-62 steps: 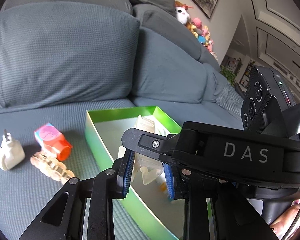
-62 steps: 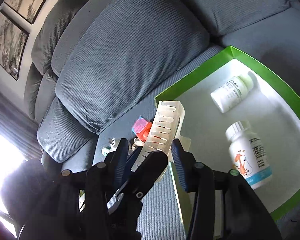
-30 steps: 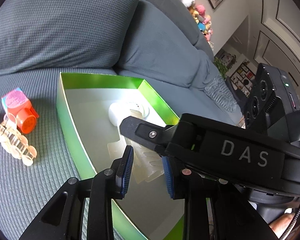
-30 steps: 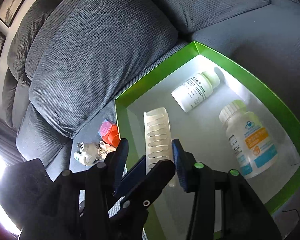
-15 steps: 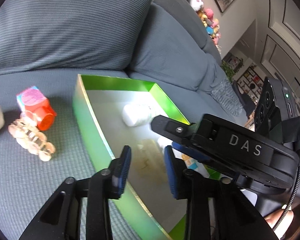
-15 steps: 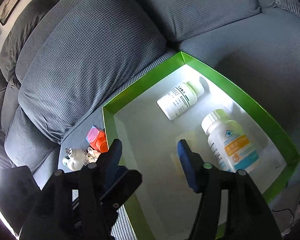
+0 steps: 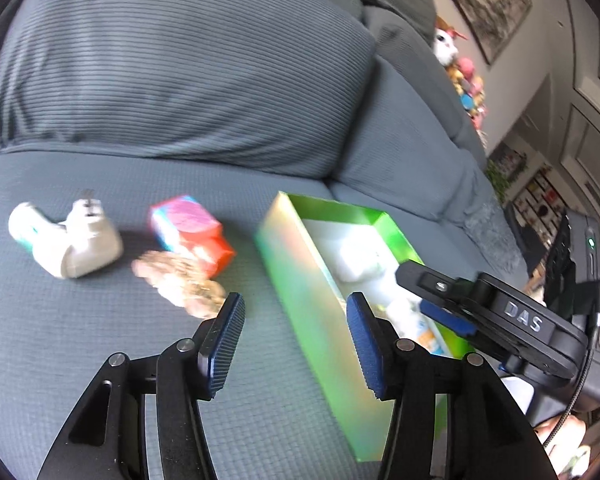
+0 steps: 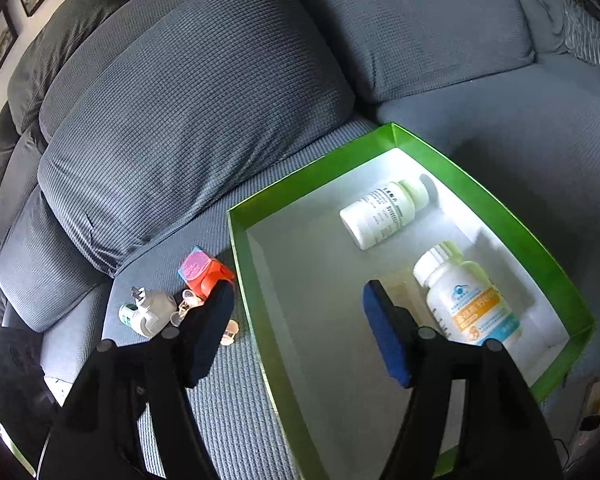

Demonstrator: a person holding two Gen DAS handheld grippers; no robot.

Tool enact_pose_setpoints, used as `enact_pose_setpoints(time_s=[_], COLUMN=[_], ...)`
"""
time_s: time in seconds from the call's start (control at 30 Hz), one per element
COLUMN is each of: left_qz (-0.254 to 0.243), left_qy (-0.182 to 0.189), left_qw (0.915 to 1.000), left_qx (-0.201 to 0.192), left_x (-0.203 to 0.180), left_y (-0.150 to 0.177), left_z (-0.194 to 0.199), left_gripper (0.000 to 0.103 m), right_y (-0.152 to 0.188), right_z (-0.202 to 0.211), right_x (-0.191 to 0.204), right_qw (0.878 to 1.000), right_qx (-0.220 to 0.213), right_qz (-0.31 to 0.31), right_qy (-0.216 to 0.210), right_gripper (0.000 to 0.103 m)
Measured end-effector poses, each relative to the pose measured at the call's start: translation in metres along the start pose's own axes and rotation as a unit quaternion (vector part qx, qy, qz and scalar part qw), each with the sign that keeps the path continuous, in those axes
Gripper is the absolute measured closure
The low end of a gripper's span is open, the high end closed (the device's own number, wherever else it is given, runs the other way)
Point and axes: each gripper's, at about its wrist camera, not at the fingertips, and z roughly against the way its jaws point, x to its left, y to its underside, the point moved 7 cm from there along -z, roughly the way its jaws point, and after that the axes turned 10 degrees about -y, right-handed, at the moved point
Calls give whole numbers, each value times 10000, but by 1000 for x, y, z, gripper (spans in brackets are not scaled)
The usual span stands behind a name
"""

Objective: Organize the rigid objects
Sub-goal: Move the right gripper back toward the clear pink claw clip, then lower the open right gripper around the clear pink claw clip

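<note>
Inside green box (image 8: 548, 252) on sofa seat (image 8: 236, 412): two white pill bottles (image 8: 384, 212). Beside it, left: one white plug (image 8: 150, 310), one pink-orange block (image 8: 204, 272), one clear beaded piece (image 7: 180, 280). Left gripper (image 7: 294, 344) and right gripper (image 8: 300, 328) both opening, fingers empty.

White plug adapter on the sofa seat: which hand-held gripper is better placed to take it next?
Left, probably. The left hand-held gripper, opening and empty, faces the white plug adapter; the right hand-held gripper hangs over the green box.
</note>
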Motion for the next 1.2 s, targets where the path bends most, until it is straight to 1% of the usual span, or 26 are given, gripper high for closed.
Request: enact_pose_setpoints(time_s=[0.07,0.17,0.3,0.43,0.53,0.63,0.73,0.83,0.97,1.1,1.2], left_qz=[80,166,234,347,478,600,710,735,644,603,572], left_qy=[-210,-476,-558,-839,-1059,-1313,-1507,-1803,-2178,-2267,-2351], left_qw=[9997,9987,9981,9958,9932,9895,9860,9808,9737,9719,9701], left_qx=[-74,-124,-80,-72,-23,-26,11,127,154,188,187], left_x=[15,34,54,80,100,120,135,149,160,165,168], left_y=[-3,-4,-3,-2,-1,-1,1,5,8,10,10], left_z=[5,10,17,23,26,30,33,32,33,37,40], left_gripper=[47,43,43,42,42,42,42,42,42,42,42], right_y=[2,5,10,16,21,29,38,46,54,58,59], right_z=[-2,-7,-14,-26,-34,-43,-57,-72,-104,-131,-141], right_x=[8,20,34,50,64,77,93,108,119,114,112], right_qw=[9999,9996,9988,9973,9962,9940,9904,9859,9808,9779,9767], right_qx=[11,26,76,176,295,507,754,952,1211,1339,1350], right_qz=[98,272,478,714,808,884,1006,1195,1444,1605,1667], right_qy=[-33,-28,-10,17,-171,-387,-583,-683,-504,-104,-37], right_gripper=[28,27,25,25,25,25,25,25,25,25,25])
